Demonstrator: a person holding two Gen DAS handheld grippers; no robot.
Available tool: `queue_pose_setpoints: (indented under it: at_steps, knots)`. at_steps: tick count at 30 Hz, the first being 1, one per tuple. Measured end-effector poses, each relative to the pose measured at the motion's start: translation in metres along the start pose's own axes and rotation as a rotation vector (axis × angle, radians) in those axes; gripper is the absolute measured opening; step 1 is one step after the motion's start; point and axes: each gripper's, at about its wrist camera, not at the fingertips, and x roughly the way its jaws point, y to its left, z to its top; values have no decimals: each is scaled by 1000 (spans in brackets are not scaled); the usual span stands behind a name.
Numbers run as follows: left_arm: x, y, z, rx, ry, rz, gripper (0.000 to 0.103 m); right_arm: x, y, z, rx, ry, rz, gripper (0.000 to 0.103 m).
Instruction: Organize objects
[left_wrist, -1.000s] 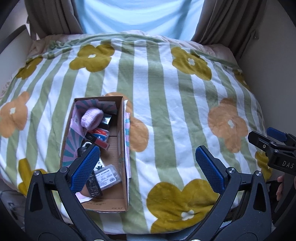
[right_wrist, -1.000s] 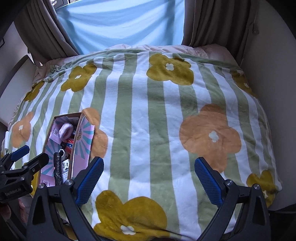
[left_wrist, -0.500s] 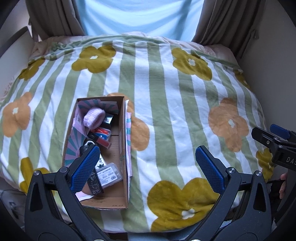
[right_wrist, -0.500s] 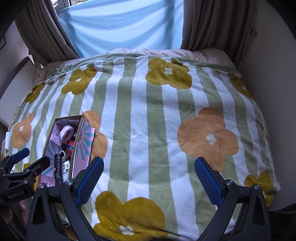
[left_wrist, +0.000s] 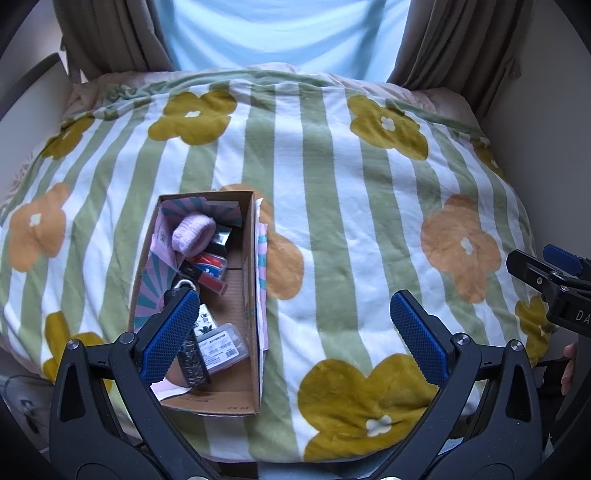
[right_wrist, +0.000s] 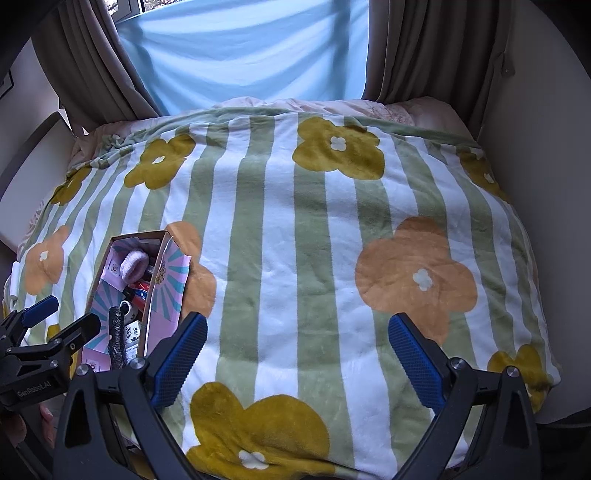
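Cardboard forms the open box (left_wrist: 255, 295), which is set near the front left corner of the bed, on the striped flower blanket (left_wrist: 332, 229). Packed inside it are a pink knitted item (left_wrist: 194, 234), a red and blue packet (left_wrist: 210, 264), a clear plastic case (left_wrist: 221, 345) and a dark strap-like item (left_wrist: 192, 360). The left gripper (left_wrist: 291, 325) is held spread wide and empty above the box's front end; the right gripper (right_wrist: 297, 349) is likewise wide and empty, over bare blanket. A likely fault: the soft bedding yields under downward pressure, so the box could be tilted and its contents spilled. Neighbouring items could be snagged in the crowded box.
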Motion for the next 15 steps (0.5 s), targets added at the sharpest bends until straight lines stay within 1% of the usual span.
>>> queue_pose_setpoints:
  at_steps: [6, 12, 15]
  knots:
    - [1, 2, 1, -2, 1, 6, 103, 0, 0, 0, 0, -1, 0, 98]
    - [5, 1, 3, 3, 10, 38, 103, 1, 0, 0, -1, 0, -1, 98]
    - [5, 1, 2, 5, 8, 32, 103, 0, 0, 0, -1, -1, -1, 98]
